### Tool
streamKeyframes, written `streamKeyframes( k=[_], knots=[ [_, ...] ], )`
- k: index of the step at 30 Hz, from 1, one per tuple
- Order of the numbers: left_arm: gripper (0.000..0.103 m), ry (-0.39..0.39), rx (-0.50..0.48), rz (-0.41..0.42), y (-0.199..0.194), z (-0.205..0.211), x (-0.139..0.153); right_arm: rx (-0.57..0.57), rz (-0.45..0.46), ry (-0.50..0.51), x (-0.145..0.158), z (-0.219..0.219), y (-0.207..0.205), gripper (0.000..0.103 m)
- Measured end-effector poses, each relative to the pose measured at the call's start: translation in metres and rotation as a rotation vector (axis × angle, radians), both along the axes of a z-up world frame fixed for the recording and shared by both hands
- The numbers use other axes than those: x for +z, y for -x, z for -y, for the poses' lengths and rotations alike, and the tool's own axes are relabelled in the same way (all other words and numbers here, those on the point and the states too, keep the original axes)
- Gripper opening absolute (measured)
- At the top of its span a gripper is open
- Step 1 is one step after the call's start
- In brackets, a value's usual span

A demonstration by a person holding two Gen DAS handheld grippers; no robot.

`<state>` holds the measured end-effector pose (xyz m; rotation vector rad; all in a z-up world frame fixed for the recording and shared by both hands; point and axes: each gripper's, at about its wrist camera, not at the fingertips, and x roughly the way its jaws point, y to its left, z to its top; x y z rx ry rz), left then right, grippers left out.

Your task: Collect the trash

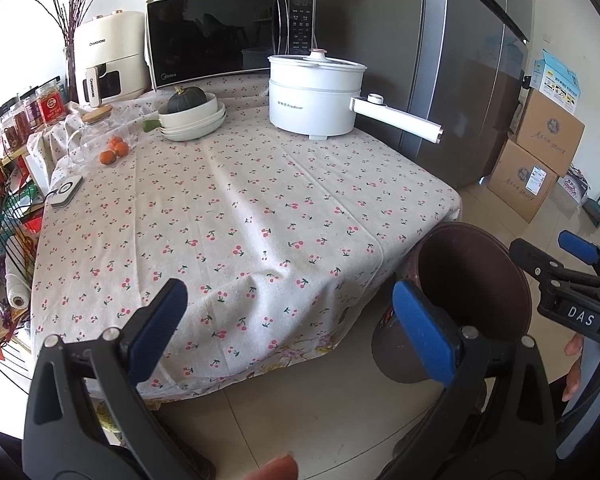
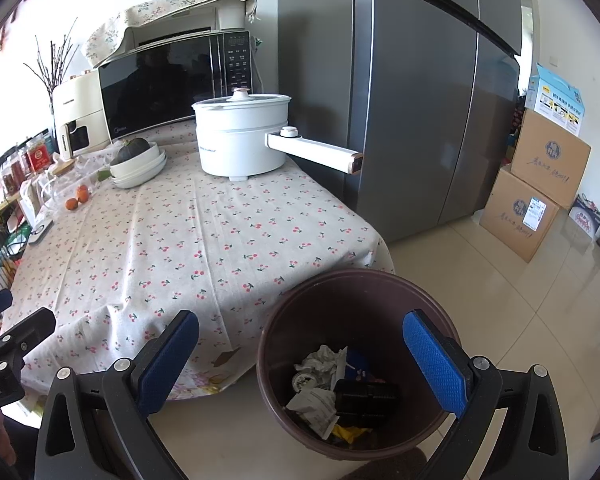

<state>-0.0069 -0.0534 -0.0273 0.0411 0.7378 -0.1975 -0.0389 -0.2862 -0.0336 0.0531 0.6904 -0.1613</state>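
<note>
Beside the table's near corner: brown trash bin on the tiled floor, both grippers empty.

Right gripper hung over the bin with its blue pads spread wide, nothing between them. Left gripper was likewise spread wide and empty, held over the table edge, its right finger overlapping the bin rim in view. Bin contents: crumpled white paper, a black cylindrical item, a yellow scrap. Cherry-print tablecloth carried a white electric pot, stacked bowls with a squash, and oranges.
</note>
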Motion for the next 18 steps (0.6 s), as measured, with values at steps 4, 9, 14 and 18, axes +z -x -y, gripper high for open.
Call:
streamKeyframes(
  k=[4,9,14,18],
  knots=[
    [0.102,-0.002,-0.002,0.002,0.0008,0.0006,-0.0002,0.0,0.002,0.0,0.0001,0.0,-0.0001,0.103],
    [0.102,-0.002,-0.002,0.005,0.0009,0.001,0.0002,-0.001,0.002,0.0,-0.0003,0.0014,-0.0004,0.103],
    [0.102,-0.001,-0.001,0.007,0.0015,0.0016,0.0002,-0.001,0.002,0.0,-0.0004,0.0018,-0.0005,0.103],
    [0.102,0.0,-0.001,0.011,0.0018,0.0017,0.0006,-0.001,0.004,0.001,-0.0002,0.0016,-0.0002,0.103]
  ],
)
